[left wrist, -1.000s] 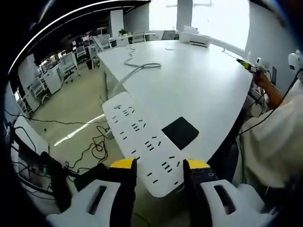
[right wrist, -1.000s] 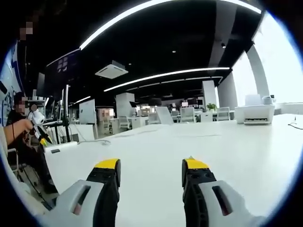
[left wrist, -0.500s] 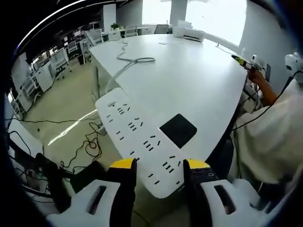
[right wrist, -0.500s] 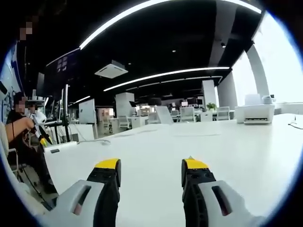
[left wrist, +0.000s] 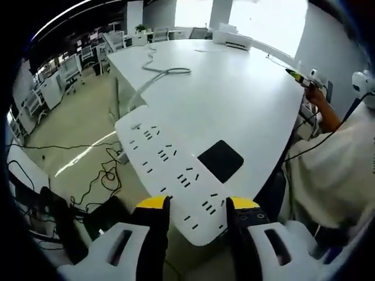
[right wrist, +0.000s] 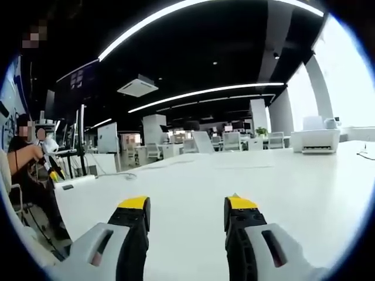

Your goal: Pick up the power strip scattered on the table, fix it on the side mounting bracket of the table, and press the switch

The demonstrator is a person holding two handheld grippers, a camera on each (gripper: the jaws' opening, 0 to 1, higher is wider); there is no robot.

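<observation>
Large white table (left wrist: pixel 234 99): bare top, flat black square pad (left wrist: pixel 220 160) near edge. Long white multi-socket power strip (left wrist: pixel 167 170) held off table edge, near end clamped between left gripper (left wrist: pixel 199 204) jaws. Right gripper (right wrist: pixel 186 205) spread apart, holding nothing, low above tabletop.

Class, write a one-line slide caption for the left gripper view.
The left gripper grips the near end of a white power strip beside a black pad on the white table.
</observation>
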